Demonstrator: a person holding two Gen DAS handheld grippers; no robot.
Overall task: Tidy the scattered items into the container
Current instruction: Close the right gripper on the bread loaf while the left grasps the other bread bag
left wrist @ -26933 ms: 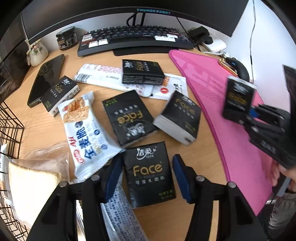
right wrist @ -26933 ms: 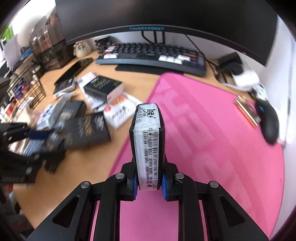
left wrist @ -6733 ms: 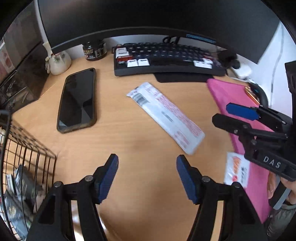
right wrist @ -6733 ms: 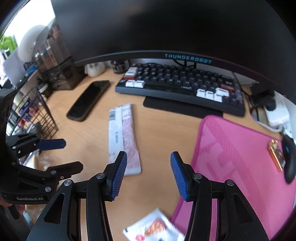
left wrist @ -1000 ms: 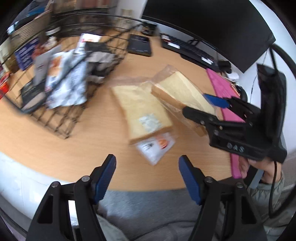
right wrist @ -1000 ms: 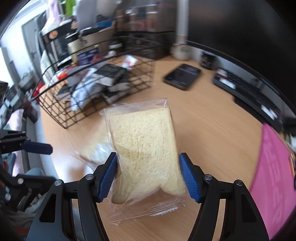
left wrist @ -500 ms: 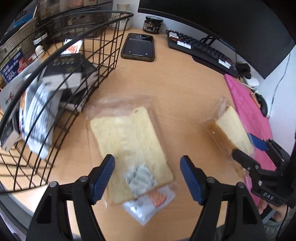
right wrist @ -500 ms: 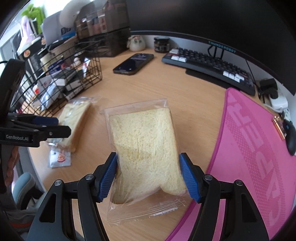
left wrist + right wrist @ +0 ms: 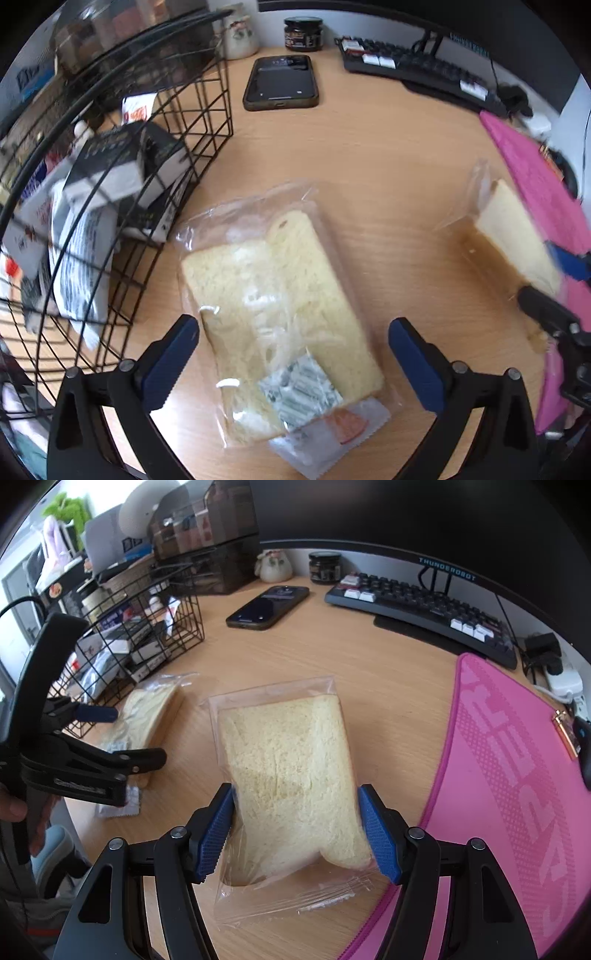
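Between your right tongs (image 9: 297, 830), a bagged slice of bread (image 9: 291, 771) sat clamped by its sides, blue pads pressing the wrapper, above the wooden surface (image 9: 388, 686) beside the pink mat (image 9: 517, 794). Your left tongs (image 9: 293, 362) had just been opening and stood wide apart, straddling a second bagged slice (image 9: 277, 299) that lay flat on the surface, pads clear of it, a small sachet (image 9: 332, 435) at its near end. Just beside it to the left stood the wire basket (image 9: 207, 147), already loaded with packets.
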